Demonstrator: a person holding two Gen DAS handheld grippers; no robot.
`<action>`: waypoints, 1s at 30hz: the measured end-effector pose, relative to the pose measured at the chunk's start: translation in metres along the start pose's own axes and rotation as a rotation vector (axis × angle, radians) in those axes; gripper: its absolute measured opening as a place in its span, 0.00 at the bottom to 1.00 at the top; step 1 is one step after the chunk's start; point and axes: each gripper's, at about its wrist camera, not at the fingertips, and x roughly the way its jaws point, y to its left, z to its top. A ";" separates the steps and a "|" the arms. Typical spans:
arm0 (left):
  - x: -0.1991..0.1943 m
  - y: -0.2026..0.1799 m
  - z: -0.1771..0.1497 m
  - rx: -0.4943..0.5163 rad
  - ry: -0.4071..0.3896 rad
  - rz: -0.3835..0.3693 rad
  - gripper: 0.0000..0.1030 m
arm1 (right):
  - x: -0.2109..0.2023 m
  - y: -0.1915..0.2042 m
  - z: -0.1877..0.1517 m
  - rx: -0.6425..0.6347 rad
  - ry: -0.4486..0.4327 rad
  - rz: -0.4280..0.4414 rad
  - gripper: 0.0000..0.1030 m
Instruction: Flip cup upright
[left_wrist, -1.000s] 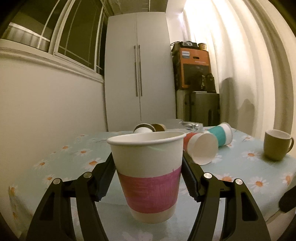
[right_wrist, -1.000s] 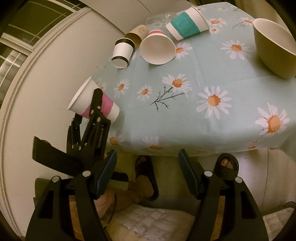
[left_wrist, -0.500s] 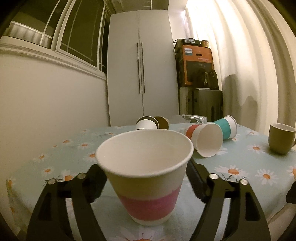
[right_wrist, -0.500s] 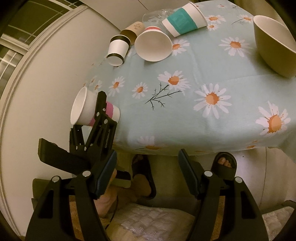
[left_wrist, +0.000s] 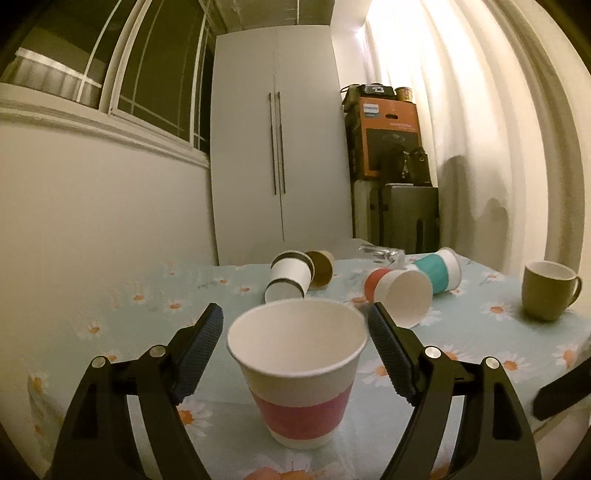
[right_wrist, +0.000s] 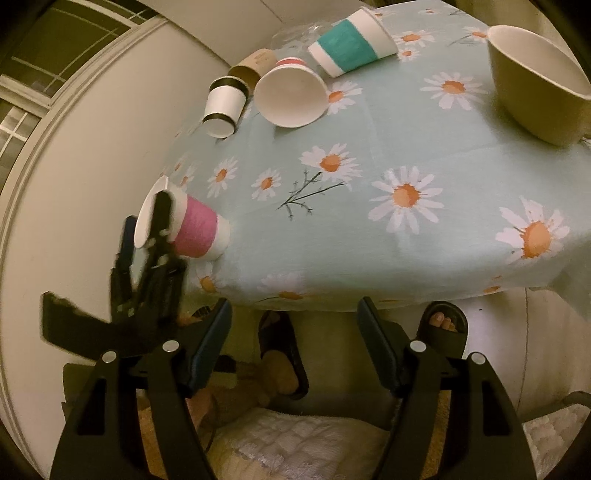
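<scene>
A white paper cup with a pink band (left_wrist: 299, 373) stands upright on the daisy tablecloth (left_wrist: 461, 332) near its front left corner. My left gripper (left_wrist: 295, 350) is open, with a finger on each side of the cup and a gap to each. The right wrist view shows the same cup (right_wrist: 184, 225) with the left gripper (right_wrist: 147, 236) around its rim. My right gripper (right_wrist: 295, 343) is open and empty, below the table's front edge, over the floor.
Several paper cups lie on their sides at the back: a black-banded one (left_wrist: 290, 278), a brown one (left_wrist: 321, 267), a red-banded one (left_wrist: 402, 295) and a teal-banded one (left_wrist: 439, 269). An olive mug (left_wrist: 548, 290) stands upright at the right. Sandalled feet (right_wrist: 284, 354) are under the table.
My left gripper has opened and let go of the pink-banded cup, which now stands on the tablecloth. The left gripper has risen and drawn back slightly. The right gripper has barely moved.
</scene>
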 end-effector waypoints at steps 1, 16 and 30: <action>-0.004 0.001 0.005 0.005 0.014 -0.012 0.95 | -0.001 -0.001 0.000 0.007 -0.003 -0.002 0.68; -0.099 0.029 0.062 0.056 0.005 -0.106 0.94 | -0.037 0.026 -0.031 -0.115 -0.203 0.029 0.83; -0.193 0.060 0.060 0.099 0.016 -0.161 0.94 | -0.086 0.094 -0.139 -0.413 -0.514 -0.025 0.95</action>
